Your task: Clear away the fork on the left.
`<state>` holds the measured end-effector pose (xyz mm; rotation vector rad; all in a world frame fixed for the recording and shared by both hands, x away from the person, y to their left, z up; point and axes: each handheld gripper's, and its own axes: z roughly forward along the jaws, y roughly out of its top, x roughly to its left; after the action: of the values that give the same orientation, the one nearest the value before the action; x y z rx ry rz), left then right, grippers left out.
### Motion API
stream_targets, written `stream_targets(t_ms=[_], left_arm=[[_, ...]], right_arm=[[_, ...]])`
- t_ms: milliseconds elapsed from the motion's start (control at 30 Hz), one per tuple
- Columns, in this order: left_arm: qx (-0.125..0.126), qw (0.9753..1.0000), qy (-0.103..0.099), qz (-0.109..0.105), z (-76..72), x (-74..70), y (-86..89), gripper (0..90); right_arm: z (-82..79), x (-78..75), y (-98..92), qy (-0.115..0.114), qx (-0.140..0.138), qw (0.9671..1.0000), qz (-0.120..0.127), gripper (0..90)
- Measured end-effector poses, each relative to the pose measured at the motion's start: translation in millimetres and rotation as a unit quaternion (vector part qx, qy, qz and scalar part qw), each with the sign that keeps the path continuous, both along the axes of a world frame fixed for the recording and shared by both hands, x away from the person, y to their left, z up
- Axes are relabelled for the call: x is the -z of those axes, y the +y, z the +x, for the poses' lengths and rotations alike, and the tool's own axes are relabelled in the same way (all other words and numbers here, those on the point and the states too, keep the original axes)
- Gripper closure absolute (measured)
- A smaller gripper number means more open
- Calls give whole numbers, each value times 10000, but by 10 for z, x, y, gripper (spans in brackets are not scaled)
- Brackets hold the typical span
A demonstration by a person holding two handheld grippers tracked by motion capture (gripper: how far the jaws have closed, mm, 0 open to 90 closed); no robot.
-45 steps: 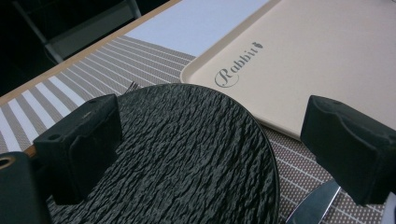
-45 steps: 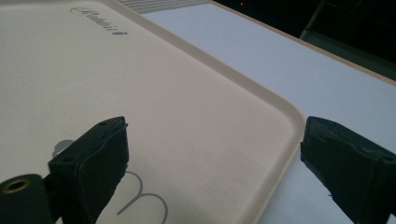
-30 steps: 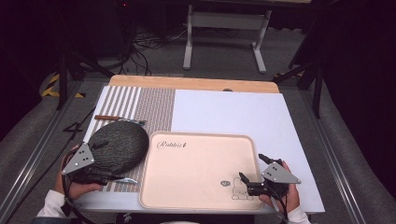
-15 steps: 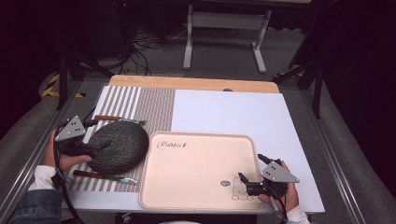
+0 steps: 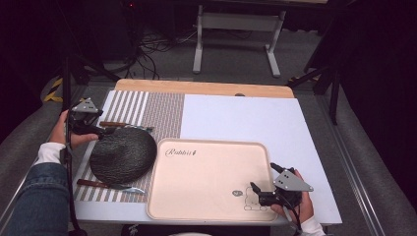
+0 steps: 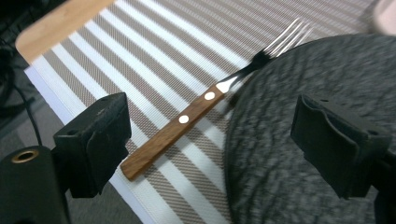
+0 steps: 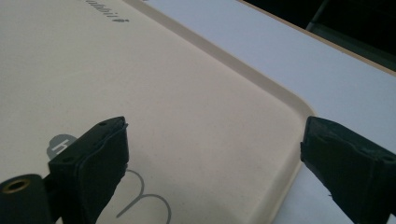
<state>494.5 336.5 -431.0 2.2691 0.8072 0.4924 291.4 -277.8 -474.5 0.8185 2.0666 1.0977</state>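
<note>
A dark round woven plate (image 5: 123, 155) lies on the striped placemat (image 5: 147, 105) at the left. A wooden-handled fork (image 5: 123, 125) lies just behind it, its tines at the plate's far rim. My left gripper (image 5: 97, 124) hovers at the fork's handle end, open. In the left gripper view the fork (image 6: 187, 116) runs between the spread jaws of that gripper (image 6: 217, 140), with the plate (image 6: 303, 102) at the right. A beige tray (image 5: 211, 179) sits front centre. My right gripper (image 5: 265, 179) is open at the tray's front right corner; the right gripper view shows the tray (image 7: 163, 84) edge between the jaws of the gripper (image 7: 215, 163).
A wooden-handled knife (image 5: 110, 186) lies in front of the plate near the table's front edge. White table surface (image 5: 246, 118) stretches behind and right of the tray. A metal stand (image 5: 236, 29) and cables are on the floor beyond the table.
My left gripper has moved from the plate's near-left side away from me to the fork behind the plate. The right gripper has stayed at the tray's corner.
</note>
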Motion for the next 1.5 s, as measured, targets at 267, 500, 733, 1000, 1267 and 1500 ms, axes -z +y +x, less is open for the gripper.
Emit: stream_targets(t_ms=[267, 500, 733, 1000, 1267, 1500], left_arm=[[-70, 9981, 447, 407, 342, 61, -34, 151], [-93, 9945, 843, 620, 499, 197, -17, 175], [-108, 9933, 958, 644, 540, 279, -28, 176], [200, 9919, 1130, 549, 526, 262, -43, 364], [569, 9872, 1359, 612, 498, 226, -110, 634], [654, 9861, 1331, 752, 468, 206, -159, 761]], right_arm=[[21, 45, 24, 78, 13, 9999, -149, 86], [30, 75, 40, 132, -11, 9996, -232, 86], [38, 80, 42, 161, -13, 9996, -243, 86], [40, 81, 44, 186, -24, 9995, -252, 85], [42, 84, 50, 211, -58, 9994, -285, 85], [44, 84, 52, 215, -79, 9993, -299, 85]])
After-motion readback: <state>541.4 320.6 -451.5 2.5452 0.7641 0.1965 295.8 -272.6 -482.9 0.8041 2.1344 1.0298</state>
